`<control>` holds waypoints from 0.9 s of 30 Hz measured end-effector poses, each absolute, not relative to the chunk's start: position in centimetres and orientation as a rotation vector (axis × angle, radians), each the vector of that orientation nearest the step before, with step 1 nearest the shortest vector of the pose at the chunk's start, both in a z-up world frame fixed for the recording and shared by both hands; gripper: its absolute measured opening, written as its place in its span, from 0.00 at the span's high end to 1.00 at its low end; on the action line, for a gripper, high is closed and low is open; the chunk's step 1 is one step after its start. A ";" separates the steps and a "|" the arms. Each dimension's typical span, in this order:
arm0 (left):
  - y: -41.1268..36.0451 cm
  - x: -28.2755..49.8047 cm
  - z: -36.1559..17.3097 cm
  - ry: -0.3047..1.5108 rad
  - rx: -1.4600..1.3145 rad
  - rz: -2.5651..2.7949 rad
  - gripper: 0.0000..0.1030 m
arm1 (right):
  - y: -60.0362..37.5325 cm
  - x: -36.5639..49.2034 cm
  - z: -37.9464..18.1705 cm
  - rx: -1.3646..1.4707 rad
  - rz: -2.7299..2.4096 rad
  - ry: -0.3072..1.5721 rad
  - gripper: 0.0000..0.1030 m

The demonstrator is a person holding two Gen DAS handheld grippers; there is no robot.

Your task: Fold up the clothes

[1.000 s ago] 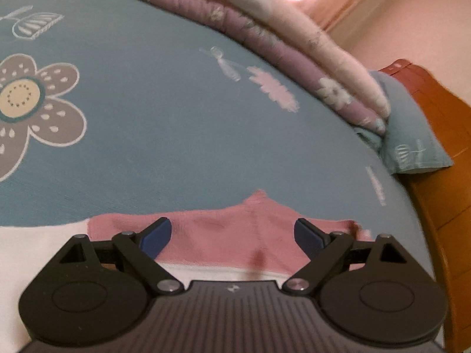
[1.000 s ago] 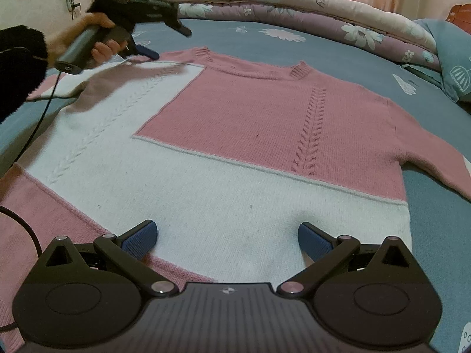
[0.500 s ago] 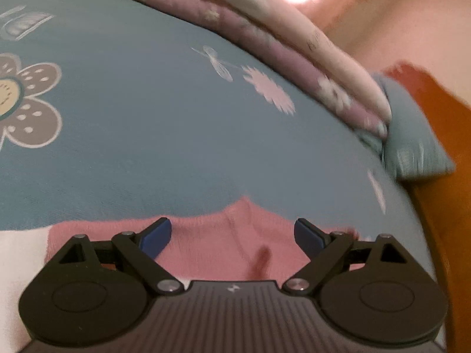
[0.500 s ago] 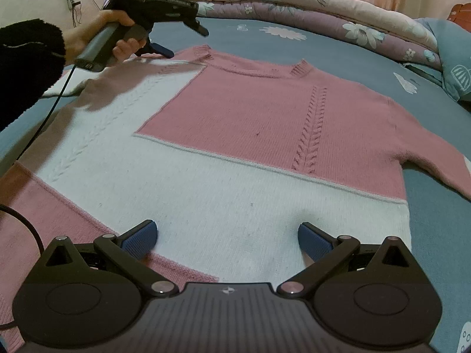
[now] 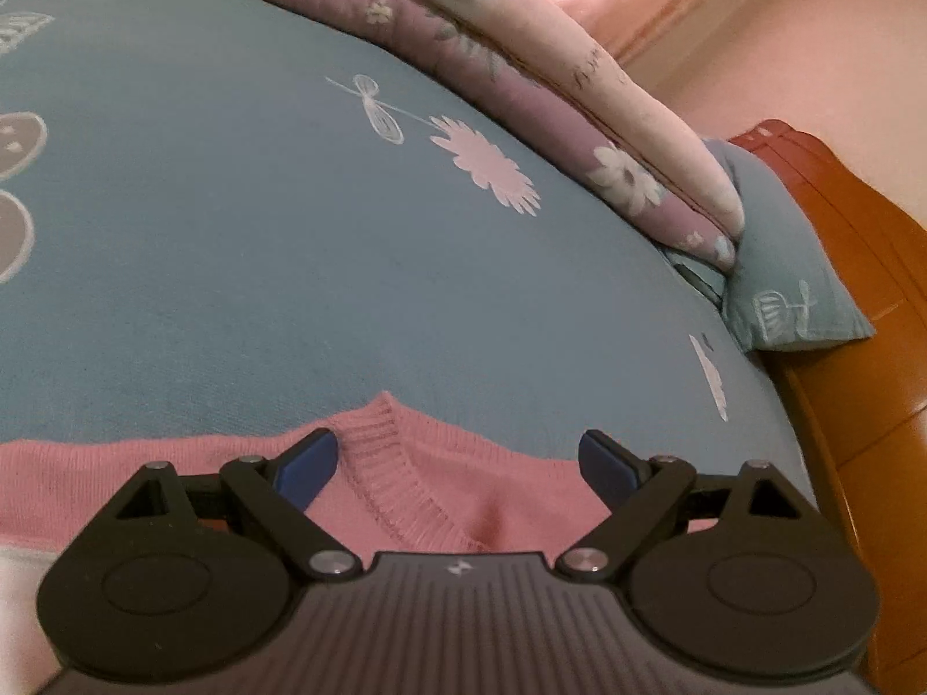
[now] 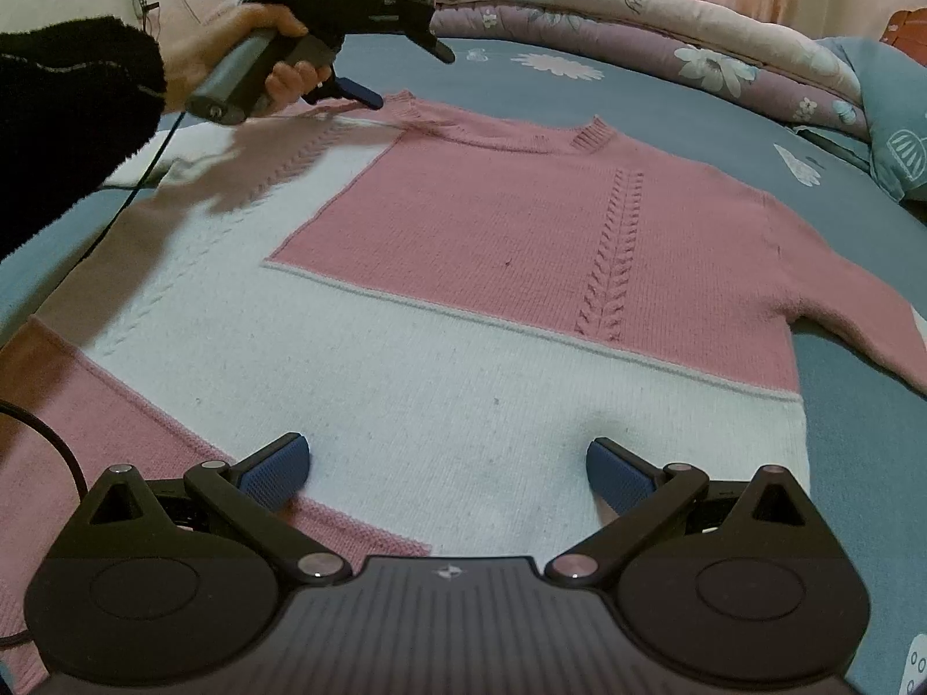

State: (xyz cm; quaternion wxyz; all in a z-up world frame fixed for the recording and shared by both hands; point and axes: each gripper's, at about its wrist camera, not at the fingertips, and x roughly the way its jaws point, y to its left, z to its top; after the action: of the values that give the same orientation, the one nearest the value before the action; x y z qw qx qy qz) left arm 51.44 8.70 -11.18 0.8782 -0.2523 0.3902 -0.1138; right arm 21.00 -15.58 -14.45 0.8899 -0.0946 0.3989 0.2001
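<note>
Left side first: the person's hand (image 6: 255,66) is carrying the left gripper (image 5: 457,463) over the sweater's (image 6: 463,289) far-left shoulder, jaws spread wide, nothing between them, the ribbed neckline (image 5: 400,480) sitting right under the gap. From the right wrist view it's hovering just above the knit, not touching as far as I can tell. Sweater is lying face up and spread flat on the blue floral bedsheet (image 5: 289,231), collar pointing away toward the rolled quilt (image 6: 666,17), right sleeve (image 6: 857,313) trailing off to the right edge, left sleeve partly hidden under the arm. Moving right: right gripper (image 6: 446,472) is parked low over the white hem band, jaws also released and wide, pads just above or resting on the fabric, can't tell which, gripping nothing. Looks like the setup step: garment is laid out, no fold made yet, both tools lining up for the first pinch. Next move probably needs the left tool dropping onto the shoulder edge and the right onto the hem on the same side, both closing on fabric, then lifting together so the side panel swings over evenly.
</note>
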 end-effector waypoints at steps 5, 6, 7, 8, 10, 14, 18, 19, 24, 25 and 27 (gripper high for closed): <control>10.5 47.3 -6.9 0.788 -0.504 -0.263 0.12 | -15.6 20.9 -14.4 -0.197 0.411 0.829 0.00; 10.9 46.4 -6.3 0.794 -0.492 -0.259 0.12 | -15.5 20.9 -14.4 -0.198 0.410 0.829 0.00; 11.3 45.5 -5.8 0.803 -0.480 -0.254 0.12 | -15.5 20.9 -14.4 -0.198 0.409 0.829 0.00; 11.8 44.4 -5.5 0.812 -0.484 -0.254 0.12 | -15.5 20.8 -14.4 -0.198 0.408 0.828 0.00; 12.8 42.3 -5.4 0.826 -0.509 -0.268 0.11 | -15.4 20.8 -14.4 -0.201 0.406 0.827 0.00; 14.0 39.5 -7.2 0.874 -0.501 -0.236 0.11 | -15.3 20.7 -14.5 -0.201 0.399 0.825 0.00; 15.3 39.6 -9.4 0.871 -0.563 -0.215 0.11 | -15.3 20.6 -14.5 -0.202 0.396 0.820 0.00; 15.6 40.1 -9.9 0.866 -0.583 -0.202 0.11 | -15.3 20.6 -14.5 -0.203 0.396 0.819 0.00; 17.8 41.6 -12.4 0.823 -0.711 -0.122 0.11 | -15.3 20.6 -14.4 -0.207 0.398 0.822 0.00; 18.2 41.6 -12.6 0.807 -0.723 -0.124 0.11 | -15.3 20.6 -14.4 -0.208 0.398 0.823 0.00; 18.4 41.5 -12.4 0.803 -0.714 -0.122 0.11 | -15.4 20.6 -14.3 -0.208 0.400 0.826 0.00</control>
State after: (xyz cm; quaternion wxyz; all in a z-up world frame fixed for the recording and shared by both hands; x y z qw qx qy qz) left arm 41.53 18.40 -12.44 0.8573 -0.3399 0.3824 -0.0579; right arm 20.60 -15.38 -14.34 0.8913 -0.1002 0.3980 0.1929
